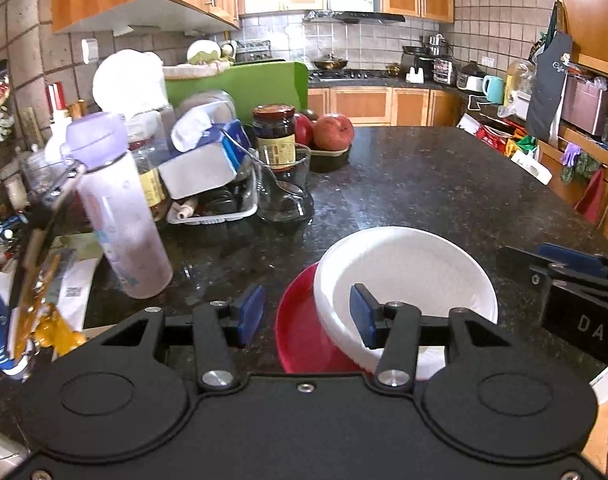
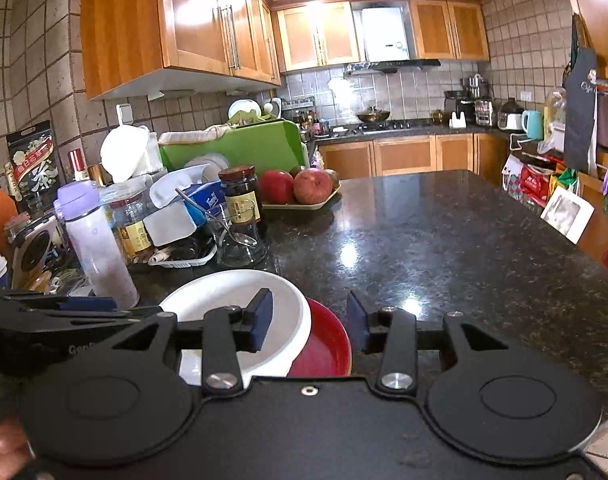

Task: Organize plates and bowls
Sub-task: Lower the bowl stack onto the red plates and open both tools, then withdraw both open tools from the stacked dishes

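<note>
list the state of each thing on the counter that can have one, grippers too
white plate: lying on the red plate, off-centre, not held
red plate: flat on the counter, partly covered
left gripper: open, nothing gripped
right gripper: open, nothing gripped
purple-capped bottle: upright, cap on
dark jar: upright, lid on
glass: upright, spoon inside
apples: resting in a tray

My left camera looks down its fingers from close above the counter (image 1: 444, 184), toward the far stove wall. My right camera faces likewise. Both share the plates (image 1: 404, 276) (image 2: 232, 300), clutter and cabinets.
</note>
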`<action>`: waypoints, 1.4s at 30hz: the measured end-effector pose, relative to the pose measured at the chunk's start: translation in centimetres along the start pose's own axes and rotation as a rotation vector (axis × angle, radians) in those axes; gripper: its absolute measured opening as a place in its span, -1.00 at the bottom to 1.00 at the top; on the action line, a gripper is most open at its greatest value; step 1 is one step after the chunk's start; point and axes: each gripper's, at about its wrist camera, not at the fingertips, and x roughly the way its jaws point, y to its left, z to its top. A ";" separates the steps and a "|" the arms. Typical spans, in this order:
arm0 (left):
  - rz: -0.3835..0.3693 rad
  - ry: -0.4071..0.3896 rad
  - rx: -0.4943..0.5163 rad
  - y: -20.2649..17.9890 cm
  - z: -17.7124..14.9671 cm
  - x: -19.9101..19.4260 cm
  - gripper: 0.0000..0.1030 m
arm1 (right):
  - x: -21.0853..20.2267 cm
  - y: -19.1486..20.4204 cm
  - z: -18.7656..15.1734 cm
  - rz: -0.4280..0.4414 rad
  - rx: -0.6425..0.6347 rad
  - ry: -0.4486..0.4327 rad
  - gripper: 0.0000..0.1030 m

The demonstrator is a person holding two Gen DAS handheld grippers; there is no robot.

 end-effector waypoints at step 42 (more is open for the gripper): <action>0.129 0.095 -0.083 -3.1 -4.5 -4.7 0.09 | -6.5 -1.2 -2.8 0.112 -0.037 0.040 -0.13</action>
